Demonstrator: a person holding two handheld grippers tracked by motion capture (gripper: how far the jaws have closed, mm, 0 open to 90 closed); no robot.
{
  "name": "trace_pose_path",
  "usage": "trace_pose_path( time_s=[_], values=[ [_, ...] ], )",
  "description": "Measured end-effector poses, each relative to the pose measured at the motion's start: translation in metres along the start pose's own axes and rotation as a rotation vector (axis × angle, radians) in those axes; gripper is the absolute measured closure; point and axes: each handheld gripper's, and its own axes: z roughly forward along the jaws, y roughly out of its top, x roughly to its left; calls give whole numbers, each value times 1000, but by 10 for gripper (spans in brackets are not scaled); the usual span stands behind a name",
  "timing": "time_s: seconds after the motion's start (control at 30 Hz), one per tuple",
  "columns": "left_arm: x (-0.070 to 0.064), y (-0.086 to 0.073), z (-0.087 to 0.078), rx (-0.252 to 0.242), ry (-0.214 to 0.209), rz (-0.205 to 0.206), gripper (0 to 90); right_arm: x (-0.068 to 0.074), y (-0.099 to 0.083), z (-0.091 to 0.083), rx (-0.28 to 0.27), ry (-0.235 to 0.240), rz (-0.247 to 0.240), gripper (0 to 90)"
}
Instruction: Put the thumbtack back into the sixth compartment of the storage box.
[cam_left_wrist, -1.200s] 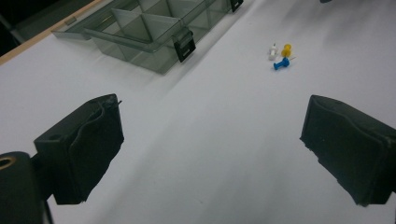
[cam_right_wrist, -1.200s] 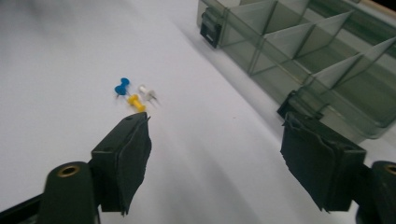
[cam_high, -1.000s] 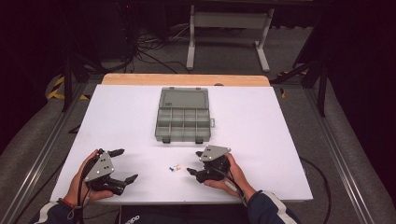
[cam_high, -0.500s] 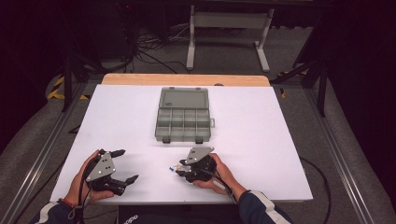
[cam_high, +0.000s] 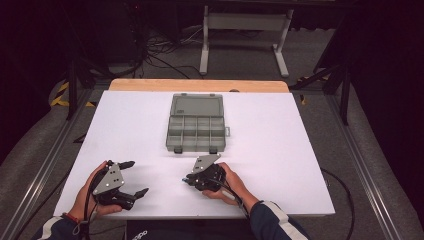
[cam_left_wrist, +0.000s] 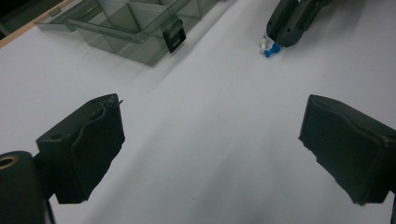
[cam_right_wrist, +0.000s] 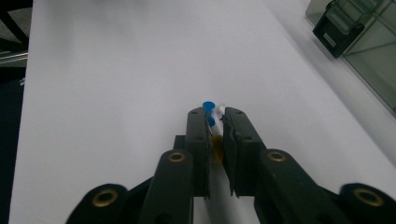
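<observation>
Pushpins (cam_right_wrist: 211, 114) pinched in low right gripper's (cam_right_wrist: 215, 122) fingers (cam_right_wrist: 198, 135).

The right tool (cam_right_wrist: 215, 122) has its two black jaws squeezed close on little pins: a blue pin (cam_right_wrist: 208, 111), a white pin (cam_right_wrist: 220, 108) and a yellow bit (cam_right_wrist: 216, 148). The white table (cam_right_wrist: 116, 70) lies below. A grey box (cam_right_wrist: 359, 37) sits top right.
</observation>
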Motion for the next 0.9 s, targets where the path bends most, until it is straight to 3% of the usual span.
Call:
trace_pose_path(
  time_s=[0.47, 0.9],
  values=[
    [0, 0, -1, -4, -2, -2, 69, -1, -3, -11, -10, 4, 10, 839],
    [0, 1, -2, -17, -3, -8, 67, -7, 2, -21, -40, -45, 17, 839]
  ],
)
